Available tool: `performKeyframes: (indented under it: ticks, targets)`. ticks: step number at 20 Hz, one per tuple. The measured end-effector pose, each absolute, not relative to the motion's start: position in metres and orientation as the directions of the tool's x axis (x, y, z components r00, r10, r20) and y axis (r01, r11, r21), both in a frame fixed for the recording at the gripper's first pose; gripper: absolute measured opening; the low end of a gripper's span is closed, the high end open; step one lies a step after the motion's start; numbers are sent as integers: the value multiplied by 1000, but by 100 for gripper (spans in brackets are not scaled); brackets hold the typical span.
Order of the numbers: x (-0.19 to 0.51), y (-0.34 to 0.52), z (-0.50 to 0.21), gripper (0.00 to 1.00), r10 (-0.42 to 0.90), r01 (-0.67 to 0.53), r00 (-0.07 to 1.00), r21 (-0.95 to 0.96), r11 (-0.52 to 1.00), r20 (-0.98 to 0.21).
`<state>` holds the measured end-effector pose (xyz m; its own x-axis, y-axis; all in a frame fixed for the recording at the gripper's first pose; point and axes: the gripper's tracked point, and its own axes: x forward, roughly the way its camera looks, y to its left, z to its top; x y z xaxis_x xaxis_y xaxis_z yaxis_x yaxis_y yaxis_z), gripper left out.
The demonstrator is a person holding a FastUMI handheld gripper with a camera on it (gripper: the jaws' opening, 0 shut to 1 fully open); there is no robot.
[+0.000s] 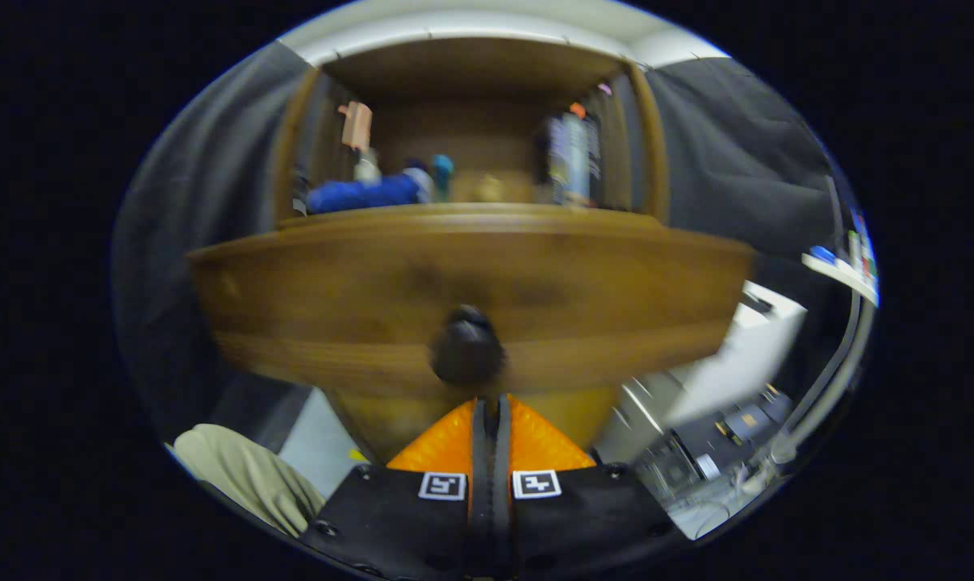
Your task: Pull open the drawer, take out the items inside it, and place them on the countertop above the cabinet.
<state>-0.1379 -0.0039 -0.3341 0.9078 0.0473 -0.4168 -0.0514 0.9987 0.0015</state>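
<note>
Claw (491, 403) fingers closed narrow, pressed together just short of the dark knob (467, 345) on the drawer front (470, 298), not clearly gripping it. The risk: with fingers this tight they'd slip off or miss the knob, and the drawer stays shut. Surface (470, 211) above already carries a blue item (365, 194) and bottles (571, 157), so free room is limited; black cloth walls flank the cabinet.

Brown wooden drawer front (470, 274) with a dark knob (466, 351); a blue item (365, 195) lies above on the countertop (470, 211).

Gripper (491, 401) level and pointing forward, its fingers (480, 420) pressed together with no gap between.
</note>
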Motion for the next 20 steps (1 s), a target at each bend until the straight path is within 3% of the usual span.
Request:
performKeyframes:
  ticks: [1, 3, 7, 14, 20]
  targets:
    - [-139, -6, -318, 8, 44, -37, 937, 27, 999, -346]
    - [-131, -7, -292, 7, 52, -55, 957, -3, 998, -285]
    - [-117, 7, -279, 10, 78, -76, 952, 19, 997, -295]
    - [-105, 14, -286, 65, 93, -100, 951, -8, 995, -294]
    - [-105, 16, -287, 68, 114, -111, 945, 27, 993, -307]
